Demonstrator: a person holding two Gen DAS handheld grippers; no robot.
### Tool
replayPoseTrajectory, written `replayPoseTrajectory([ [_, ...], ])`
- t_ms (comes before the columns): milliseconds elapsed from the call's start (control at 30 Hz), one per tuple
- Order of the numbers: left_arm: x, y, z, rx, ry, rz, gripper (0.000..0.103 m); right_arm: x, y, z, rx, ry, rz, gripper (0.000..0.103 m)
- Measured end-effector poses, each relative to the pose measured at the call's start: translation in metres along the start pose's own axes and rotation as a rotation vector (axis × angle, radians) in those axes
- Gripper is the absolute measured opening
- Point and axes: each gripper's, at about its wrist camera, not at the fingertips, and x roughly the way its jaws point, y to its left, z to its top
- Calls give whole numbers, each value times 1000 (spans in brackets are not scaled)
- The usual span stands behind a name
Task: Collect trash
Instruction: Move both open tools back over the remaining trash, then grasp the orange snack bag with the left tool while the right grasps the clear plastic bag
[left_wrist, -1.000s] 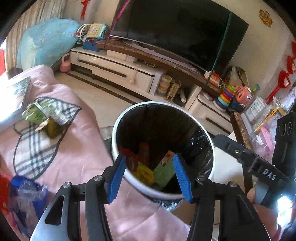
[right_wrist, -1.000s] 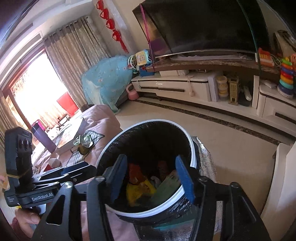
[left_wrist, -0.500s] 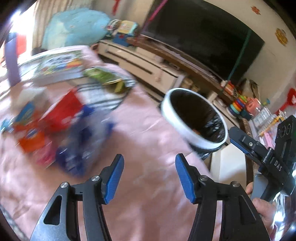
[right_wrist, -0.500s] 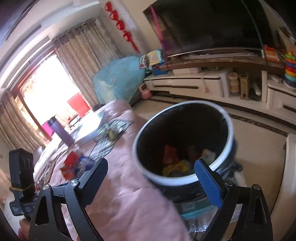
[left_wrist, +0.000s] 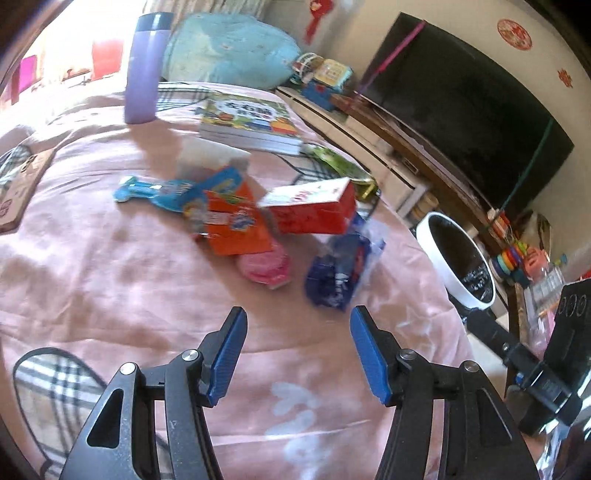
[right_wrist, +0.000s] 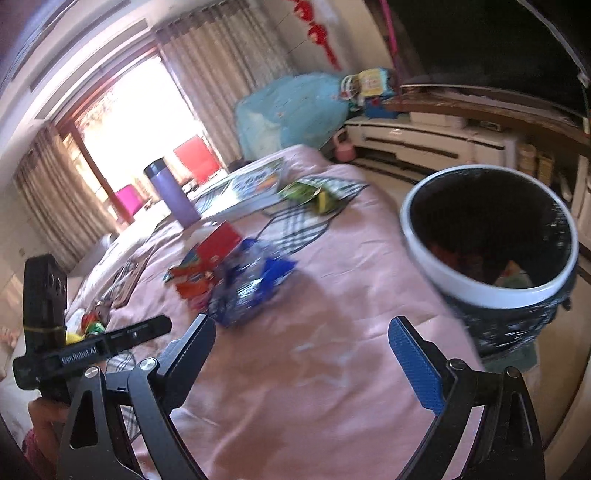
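Pink quilted bed cover (left_wrist: 92, 266), left wrist view: the left hand-held gripper (left_wrist: 297, 354) hovers with jaws apart and empty, near a crumpled blue plastic wrapper (left_wrist: 338, 273), an orange snack packet (left_wrist: 232, 225) and a red-and-white carton (left_wrist: 310, 208). Right wrist view: the right hand-held gripper (right_wrist: 301, 356), jaws wide apart and empty, faces the white-rimmed bin with black liner (right_wrist: 491, 295) beside the bed. The wrapper looks light, limp and slippery, so a pinch on a bunched fold should hold best.

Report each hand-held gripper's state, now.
Left hand-held gripper: open, holding nothing.
Right hand-held gripper: open, holding nothing.
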Motion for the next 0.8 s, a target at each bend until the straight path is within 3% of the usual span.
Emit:
replayPoseTrajectory([
  [333, -1, 33, 9, -53, -17, 5, 58, 27, 33, 2, -23, 40, 44, 96],
  [667, 29, 60, 39, -96, -23, 10, 58, 66, 46, 16, -13, 60, 78, 95],
  [800, 49, 67, 54, -95, -18, -1, 58, 85, 44, 21, 25, 88, 91, 90],
])
